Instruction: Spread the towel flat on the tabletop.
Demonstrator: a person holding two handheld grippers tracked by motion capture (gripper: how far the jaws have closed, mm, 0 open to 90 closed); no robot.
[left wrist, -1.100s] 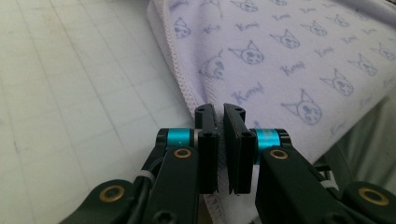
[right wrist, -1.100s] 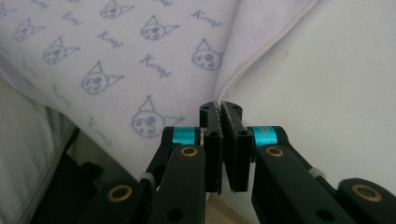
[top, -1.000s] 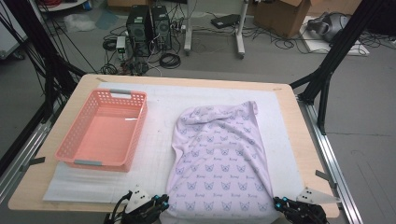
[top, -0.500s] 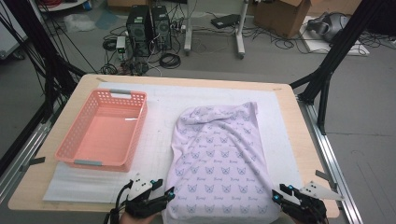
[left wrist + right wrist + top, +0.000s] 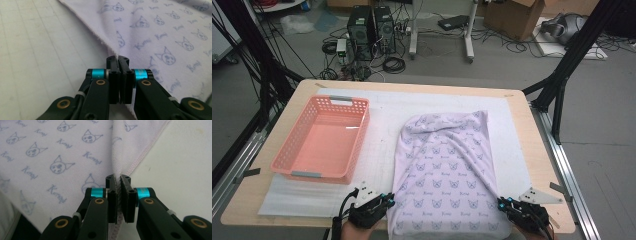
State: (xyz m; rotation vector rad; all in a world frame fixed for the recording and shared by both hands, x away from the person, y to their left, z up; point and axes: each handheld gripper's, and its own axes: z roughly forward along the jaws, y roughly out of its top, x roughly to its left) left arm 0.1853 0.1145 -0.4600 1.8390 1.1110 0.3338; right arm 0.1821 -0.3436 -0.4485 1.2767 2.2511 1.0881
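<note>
Since the earlier pictures both grippers have slid a little along the near edge of the table (image 5: 532, 125), and their jaws, which stood apart half a second ago, have just been closing and now pinch the cloth (image 5: 444, 170). The left gripper (image 5: 384, 202) is clamped on the cloth's near left edge, the hem caught between its pads as the left gripper view shows (image 5: 119, 60); the right gripper (image 5: 504, 204) is clamped on the near right corner, a fold of stitched hem standing up between its pads (image 5: 118, 178). Holding the 2 near corners at once looks like the start of lifting or folding the cloth away from the person. The cloth lies flat on the white mat (image 5: 382, 125), on the right half of the table, its far end rumpled. The pink basket (image 5: 324, 142) sits empty toward the left edge, apart from the cloth. Both hands lie low at the near edge, grippers pointing forward, almost level with the tabletop.
</note>
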